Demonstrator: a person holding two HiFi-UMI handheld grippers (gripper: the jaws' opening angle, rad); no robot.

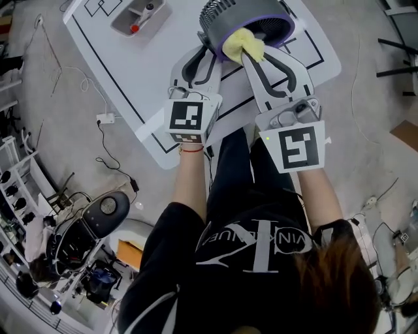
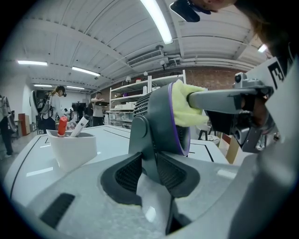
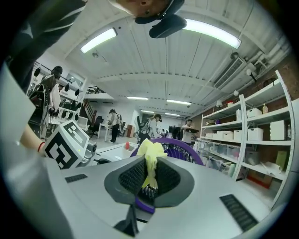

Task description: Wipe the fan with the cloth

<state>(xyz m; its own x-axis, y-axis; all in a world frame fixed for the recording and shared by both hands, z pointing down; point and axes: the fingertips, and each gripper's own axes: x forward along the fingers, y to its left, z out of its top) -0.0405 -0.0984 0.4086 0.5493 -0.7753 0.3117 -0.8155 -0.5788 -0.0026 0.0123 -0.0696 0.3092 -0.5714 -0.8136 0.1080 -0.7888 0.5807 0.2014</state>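
Fan (image 1: 241, 16): round grey plastic housing, purple rim, ribbed grille; it sits by the worktop's (image 1: 130, 98) near edge, toward the right corner.
Cloth (image 1: 243, 45): soft, yellow and bunched, pressed against the fan's purple rim.
Left gripper (image 2: 149, 163): ribbed dark pads clamped on the fan's flat grey stand.
Right gripper (image 3: 148, 179): ribbed pads clenched on the cloth.
Worktop: smooth and white, with black lines.
Tub (image 2: 72, 147): pale and rounded, toward the far left corner.
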